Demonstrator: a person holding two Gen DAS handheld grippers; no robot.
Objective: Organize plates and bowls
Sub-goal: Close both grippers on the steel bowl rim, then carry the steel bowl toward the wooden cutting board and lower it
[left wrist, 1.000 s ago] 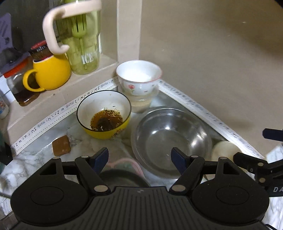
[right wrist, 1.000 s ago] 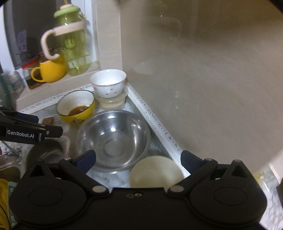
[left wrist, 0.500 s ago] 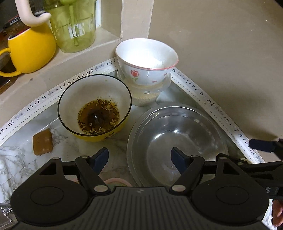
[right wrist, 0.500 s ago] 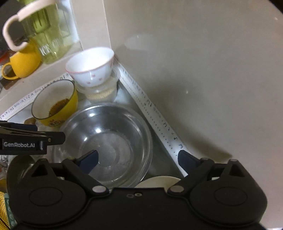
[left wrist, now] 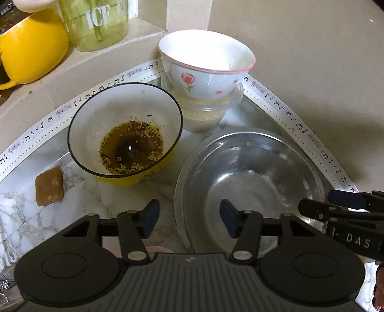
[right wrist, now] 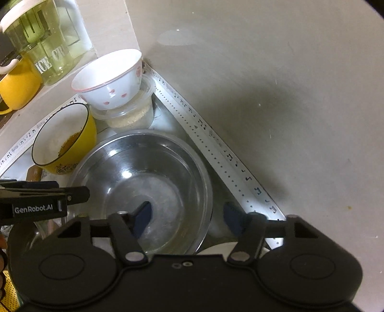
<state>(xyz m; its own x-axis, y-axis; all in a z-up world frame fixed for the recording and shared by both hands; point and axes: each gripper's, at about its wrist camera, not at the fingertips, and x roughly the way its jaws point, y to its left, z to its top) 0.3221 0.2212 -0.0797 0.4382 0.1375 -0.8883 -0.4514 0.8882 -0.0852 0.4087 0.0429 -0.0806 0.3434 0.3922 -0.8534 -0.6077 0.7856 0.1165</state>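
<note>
Both grippers, left gripper [left wrist: 189,220] and right gripper [right wrist: 187,219], are closing half-open fingers over the steel bowl [left wrist: 249,182] rim; they should be clamping opposite edges evenly.

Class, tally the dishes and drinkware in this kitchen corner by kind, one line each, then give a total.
Ceramic bowls: 2 (yellow bowl, white floral bowl)
Steel bowl: 1
Plastic container: 1
Yellow mug: 1
Green tumbler: 1
Total: 6

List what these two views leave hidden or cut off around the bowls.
- Near rim of the steel bowl: both views, hidden under each gripper's body.
- Pale plate: right wrist view, only a sliver shows behind the right gripper.
- Yellow mug: left wrist view, cut by the left edge.
- Plastic tub: its contents are blocked by the flowered bowl resting on it.
</note>
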